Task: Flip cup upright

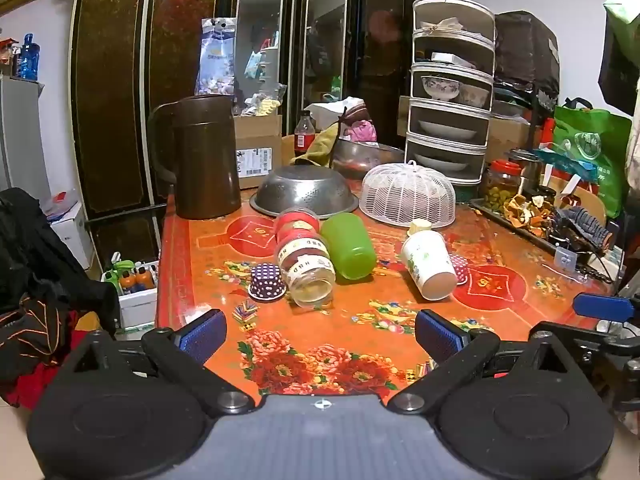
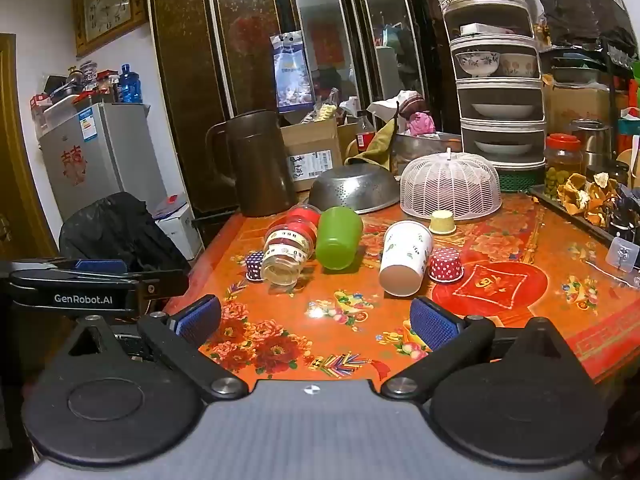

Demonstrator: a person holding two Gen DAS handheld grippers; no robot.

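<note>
Nothing's done yet, I judge: both my left gripper (image 1: 320,334) and right gripper (image 2: 316,322) gape wide and empty, well short of the white cup (image 2: 405,258) lying on its side mid-table (image 2: 500,320), unflipped.

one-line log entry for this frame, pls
phase: pre-grasp | left gripper: jaws open, empty | right gripper: jaws open, empty | green cup: on its side | white cup: on its side

Jar (image 1: 306,258) left of cup (image 1: 349,246); colander (image 1: 304,192) behind both.
</note>
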